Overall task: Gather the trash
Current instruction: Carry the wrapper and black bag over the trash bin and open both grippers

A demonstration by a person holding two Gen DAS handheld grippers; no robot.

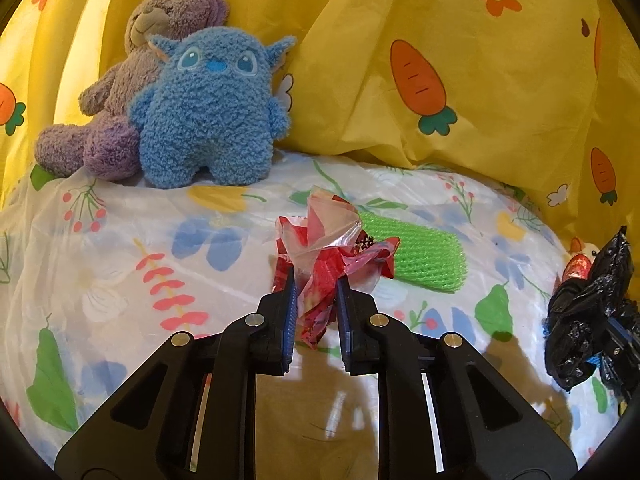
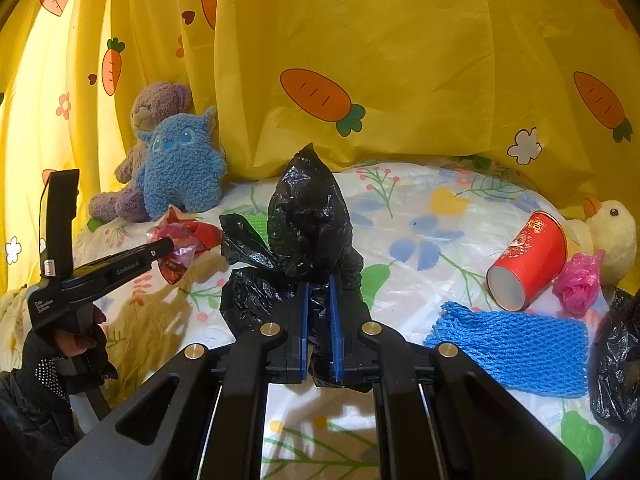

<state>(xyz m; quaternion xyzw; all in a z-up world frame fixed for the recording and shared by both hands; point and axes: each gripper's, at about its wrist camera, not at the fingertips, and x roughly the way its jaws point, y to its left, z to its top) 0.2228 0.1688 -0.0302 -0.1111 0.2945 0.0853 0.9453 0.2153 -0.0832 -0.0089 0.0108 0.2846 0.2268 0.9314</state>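
Left tongs pinching crinkled red wrapper, right tongs clamping glossy black bag

A blue plush leans against a purple bear; yellow duck apart.

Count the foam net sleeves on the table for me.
2. A green foam net sleeve lies behind the red wrapper; a blue foam net sleeve lies before the red paper cup. Others may be hidden.
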